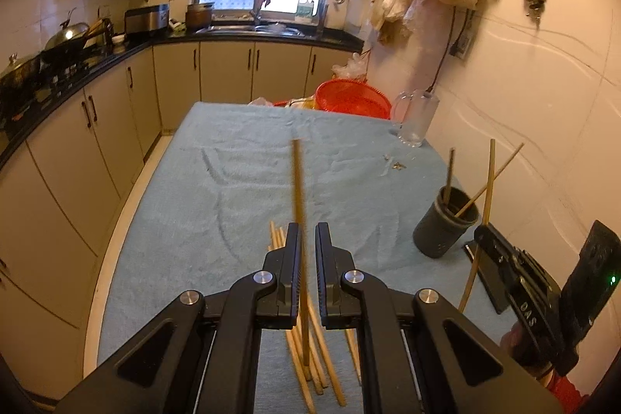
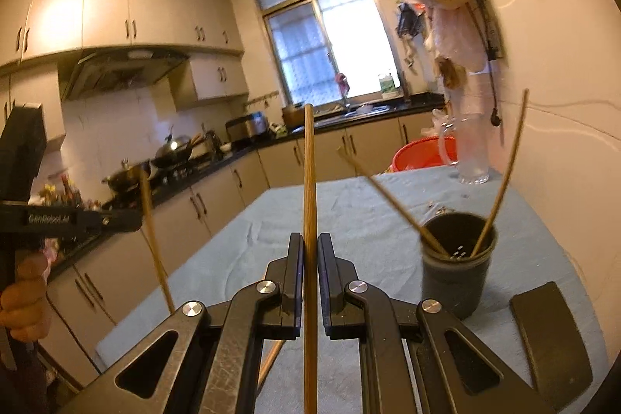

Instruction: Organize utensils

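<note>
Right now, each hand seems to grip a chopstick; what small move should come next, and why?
Probably carry the right gripper with its chopstick over the dark holder and lower it in: the jaws are shut on it, and two chopsticks already stand there.

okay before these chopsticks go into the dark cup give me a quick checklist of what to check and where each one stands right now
1. Right hand-held gripper shut on its chopstick: ok.
2. Left hand-held gripper shut on its chopstick: ok.
3. Dark cup upright on the blue cloth: ok.
4. Room in the cup: ok, only two chopsticks inside, leaning against the rim.
5. Right chopstick tip over the cup mouth: not ok, it stands to the left of the cup.
6. Loose chopsticks left on the cloth: not ok, several remain under the left hand-held gripper.
</note>
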`<state>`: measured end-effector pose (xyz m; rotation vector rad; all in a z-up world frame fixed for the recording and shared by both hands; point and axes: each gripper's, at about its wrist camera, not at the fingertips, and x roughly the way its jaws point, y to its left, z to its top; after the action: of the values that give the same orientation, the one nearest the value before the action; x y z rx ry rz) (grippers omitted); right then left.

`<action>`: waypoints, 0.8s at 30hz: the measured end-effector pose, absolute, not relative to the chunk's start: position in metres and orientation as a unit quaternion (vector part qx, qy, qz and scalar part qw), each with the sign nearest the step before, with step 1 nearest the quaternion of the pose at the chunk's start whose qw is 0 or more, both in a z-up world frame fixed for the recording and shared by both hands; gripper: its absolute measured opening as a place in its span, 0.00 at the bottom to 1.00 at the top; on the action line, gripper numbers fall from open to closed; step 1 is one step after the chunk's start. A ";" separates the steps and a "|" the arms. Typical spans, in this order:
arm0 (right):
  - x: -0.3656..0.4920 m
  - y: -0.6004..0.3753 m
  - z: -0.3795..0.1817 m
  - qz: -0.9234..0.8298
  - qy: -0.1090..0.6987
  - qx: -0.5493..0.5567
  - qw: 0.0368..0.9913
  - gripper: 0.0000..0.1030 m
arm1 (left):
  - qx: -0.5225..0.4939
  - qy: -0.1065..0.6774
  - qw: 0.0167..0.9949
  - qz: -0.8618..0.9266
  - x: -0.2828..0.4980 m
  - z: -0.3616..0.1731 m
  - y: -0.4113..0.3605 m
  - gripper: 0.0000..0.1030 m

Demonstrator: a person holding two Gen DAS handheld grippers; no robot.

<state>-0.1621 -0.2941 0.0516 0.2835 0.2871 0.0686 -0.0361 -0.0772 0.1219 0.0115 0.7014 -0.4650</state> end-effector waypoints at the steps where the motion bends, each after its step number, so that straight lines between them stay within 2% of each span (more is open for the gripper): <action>1: -0.164 -0.298 0.054 0.030 0.138 0.144 0.979 0.08 | 0.007 0.338 0.912 -0.231 -0.038 0.125 -0.079 0.06; 8: -0.177 -0.332 0.082 -0.004 0.098 0.157 0.983 0.08 | 0.022 0.321 0.910 -0.262 -0.041 0.146 -0.103 0.06; 12: -0.181 -0.341 0.083 -0.003 0.101 0.166 0.981 0.08 | 0.029 0.345 0.900 -0.264 -0.026 0.139 -0.113 0.06; 20: -0.173 -0.330 0.071 0.031 0.127 0.165 0.977 0.08 | -0.002 0.502 0.830 -0.242 0.056 0.050 -0.115 0.07; 24: -0.168 -0.326 0.067 0.042 0.139 0.166 0.975 0.08 | -0.010 0.546 0.809 -0.217 0.096 0.018 -0.127 0.08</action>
<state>-0.1677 -0.3257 0.0666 0.3344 0.2802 0.0851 0.0959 -0.1270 0.0184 -0.0222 1.1681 -0.4648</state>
